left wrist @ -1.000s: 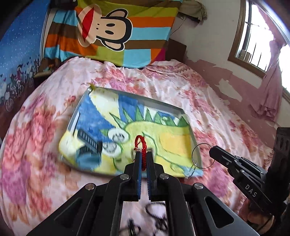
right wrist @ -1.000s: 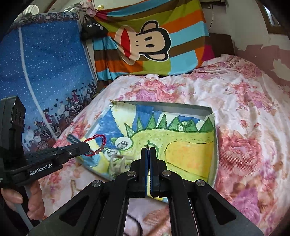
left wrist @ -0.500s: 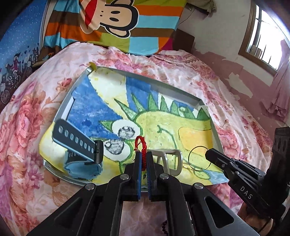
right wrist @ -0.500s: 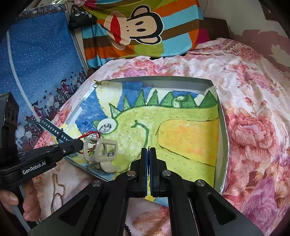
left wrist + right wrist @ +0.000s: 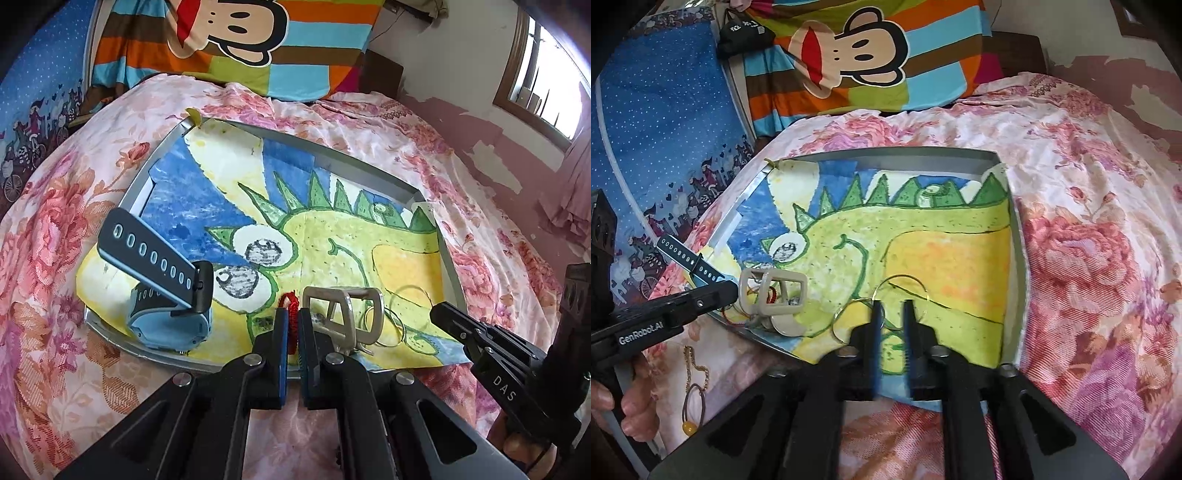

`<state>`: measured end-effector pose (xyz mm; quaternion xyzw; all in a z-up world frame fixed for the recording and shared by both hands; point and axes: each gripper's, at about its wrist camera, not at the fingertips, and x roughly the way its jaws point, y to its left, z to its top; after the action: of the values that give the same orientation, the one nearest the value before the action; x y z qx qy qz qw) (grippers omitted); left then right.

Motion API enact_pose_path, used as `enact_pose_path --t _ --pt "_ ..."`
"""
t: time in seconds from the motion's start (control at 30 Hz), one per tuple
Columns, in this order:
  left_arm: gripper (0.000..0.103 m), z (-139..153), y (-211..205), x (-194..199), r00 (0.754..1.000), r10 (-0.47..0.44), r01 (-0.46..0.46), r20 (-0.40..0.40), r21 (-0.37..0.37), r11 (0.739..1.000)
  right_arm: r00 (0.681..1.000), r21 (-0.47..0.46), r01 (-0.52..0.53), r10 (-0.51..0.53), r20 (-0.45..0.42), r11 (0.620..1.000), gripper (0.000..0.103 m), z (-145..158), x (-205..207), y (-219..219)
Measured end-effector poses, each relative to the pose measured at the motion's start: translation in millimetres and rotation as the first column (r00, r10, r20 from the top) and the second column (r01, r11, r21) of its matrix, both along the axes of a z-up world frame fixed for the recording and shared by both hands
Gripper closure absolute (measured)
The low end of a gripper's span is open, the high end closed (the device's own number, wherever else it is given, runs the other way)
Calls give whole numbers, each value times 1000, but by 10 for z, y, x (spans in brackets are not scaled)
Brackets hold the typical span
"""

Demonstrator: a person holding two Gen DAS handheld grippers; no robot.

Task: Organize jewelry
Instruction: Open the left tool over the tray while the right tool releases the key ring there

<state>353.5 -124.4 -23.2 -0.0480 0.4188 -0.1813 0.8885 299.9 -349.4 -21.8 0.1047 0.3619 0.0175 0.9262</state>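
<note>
My left gripper [image 5: 290, 314] is shut on a red cord bracelet [image 5: 291, 325] and holds it low over the near edge of the metal tray [image 5: 332, 158], which is lined with a dinosaur cloth. My right gripper [image 5: 891, 308] is open over thin wire hoops [image 5: 901, 291] that lie on the cloth. The hoops also show in the left wrist view [image 5: 391, 321]. A beige hair clip [image 5: 343, 314] and a blue watch [image 5: 166, 291] lie in the tray beside the left gripper.
The tray sits on a floral bedspread [image 5: 1089, 258]. A gold chain [image 5: 698, 365] and a hair tie with a yellow bead [image 5: 690, 410] lie on the bed left of the tray. A striped monkey pillow [image 5: 849, 55] stands at the headboard.
Both grippers moved forward and down to the tray. The right gripper opened and let go of the wire hoops onto the cloth. The left gripper still holds the red bracelet.
</note>
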Motion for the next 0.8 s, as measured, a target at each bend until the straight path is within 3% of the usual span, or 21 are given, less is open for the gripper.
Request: enact_pose_path --t 0.03,0.2,0.27,0.33,0.4,0.53,0.6,0.8 --pt "98 5 2 -5 1000 -3 3 -1 -3 1000 1000 1 6 -6 4 1000 74 9 -25 -24" --pt "77 66 -3 -84 1000 -8 9 15 -12 1000 999 0 21 -21 24 1000 65 73 -135 -103" --pt "73 100 -2 -108 1000 -13 13 22 -24 1000 999 -3 30 -30 38 1000 56 119 -202 -132" --pt "59 137 -2 -142 1000 -10 11 29 -30 999 998 -8 34 -34 57 999 47 171 -273 -150" --pt "35 193 16 -203 999 3 0 52 -44 999 996 -19 37 -35 84 999 42 251 -384 -152" --pt "24 367 29 -376 993 1 5 118 -49 999 986 -38 36 -29 167 999 15 452 -663 -133" --pt "15 456 48 -473 990 3 3 143 -42 999 978 -55 36 -24 206 998 8 556 -818 -117" --pt "3 735 229 -878 966 47 -34 256 -53 998 956 -83 34 -8 293 996 1 809 -1327 -28"
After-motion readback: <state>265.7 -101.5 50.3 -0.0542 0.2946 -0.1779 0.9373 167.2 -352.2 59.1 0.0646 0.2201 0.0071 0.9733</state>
